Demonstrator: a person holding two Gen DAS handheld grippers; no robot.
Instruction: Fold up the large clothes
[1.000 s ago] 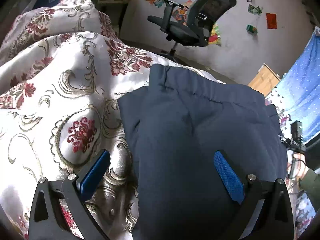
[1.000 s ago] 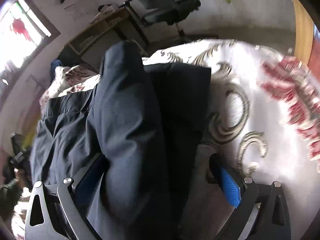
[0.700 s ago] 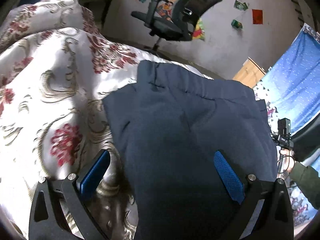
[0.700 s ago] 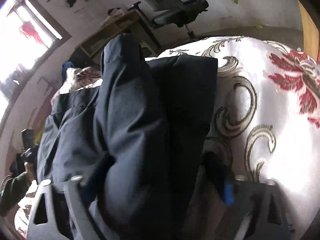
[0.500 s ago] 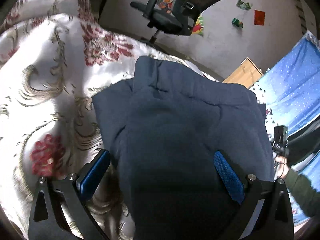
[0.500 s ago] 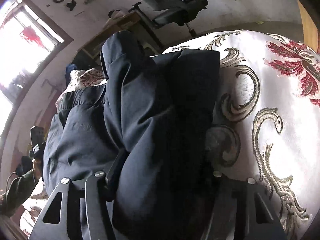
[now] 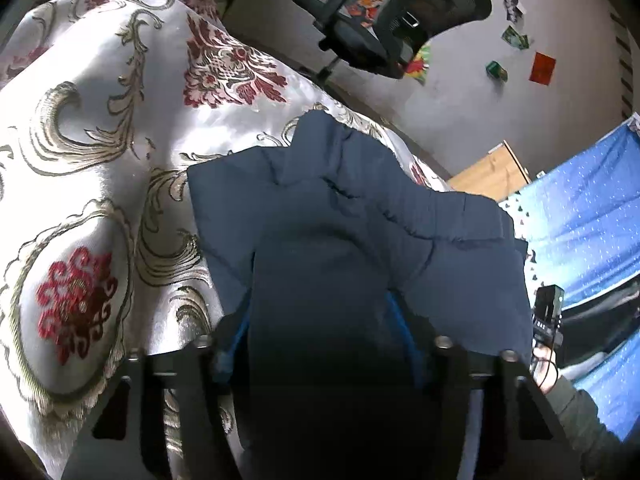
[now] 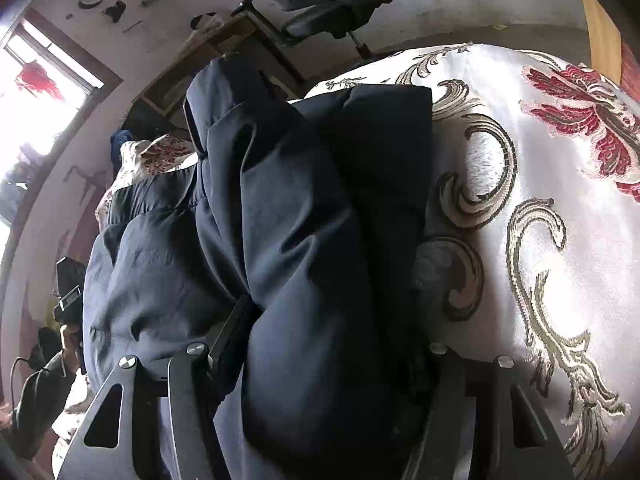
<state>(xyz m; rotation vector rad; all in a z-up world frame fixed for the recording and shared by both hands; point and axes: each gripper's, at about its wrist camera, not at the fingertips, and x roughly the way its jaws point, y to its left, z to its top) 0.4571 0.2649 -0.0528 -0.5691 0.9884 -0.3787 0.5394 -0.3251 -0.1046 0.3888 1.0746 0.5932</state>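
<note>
The left gripper (image 7: 320, 336), wide apart a second ago, is closing its jaws on a thick bunch of the navy jacket (image 7: 360, 216) at lower centre. The right gripper (image 8: 320, 344) has already narrowed onto its own fold. With both edges pinched on the brocade bedspread (image 7: 100, 120), a lift and fold looks ready.

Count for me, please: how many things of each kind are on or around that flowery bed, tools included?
Navy padded jacket: 1
Floral bedspread: 1
Black office chair: 1
Handheld grippers: 2, the left gripper closing on a fold of the jacket, the right gripper clamped on another fold
Total: 5
</note>
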